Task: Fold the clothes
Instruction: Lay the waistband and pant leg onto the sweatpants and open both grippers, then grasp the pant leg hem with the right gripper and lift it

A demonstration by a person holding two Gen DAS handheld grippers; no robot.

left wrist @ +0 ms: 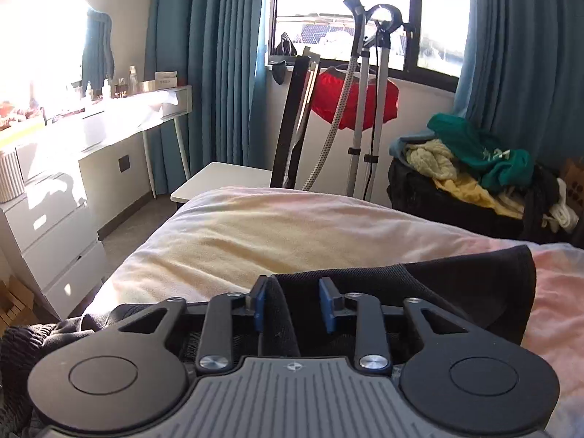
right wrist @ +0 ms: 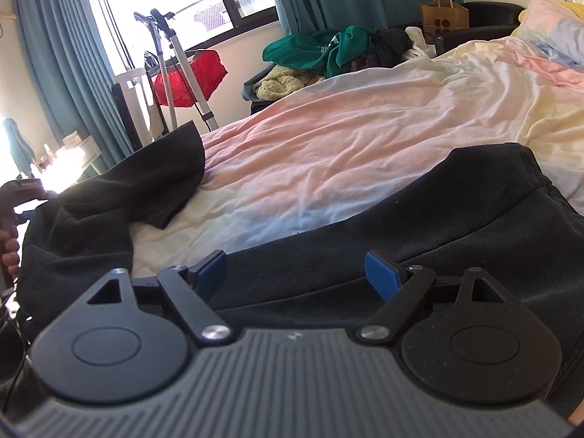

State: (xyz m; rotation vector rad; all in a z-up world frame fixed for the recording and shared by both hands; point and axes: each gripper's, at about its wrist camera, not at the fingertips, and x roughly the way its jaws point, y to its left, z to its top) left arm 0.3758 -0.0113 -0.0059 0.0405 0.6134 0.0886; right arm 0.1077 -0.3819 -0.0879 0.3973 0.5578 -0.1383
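Note:
A black garment lies spread on the pastel bed cover, with one sleeve flung out to the left. My right gripper hovers just over its near edge, jaws wide open and nothing between the pads. In the left wrist view the same black garment lies at the bed's near edge. My left gripper has its jaws narrowed around a raised fold of that cloth. The fold leans on the left pad, and a gap shows before the right pad.
A black basket heaped with clothes stands beyond the bed, beside a garment steamer with a red item hanging. A dark chair and a white desk with drawers sit at the left. A person's fingers show at the left edge.

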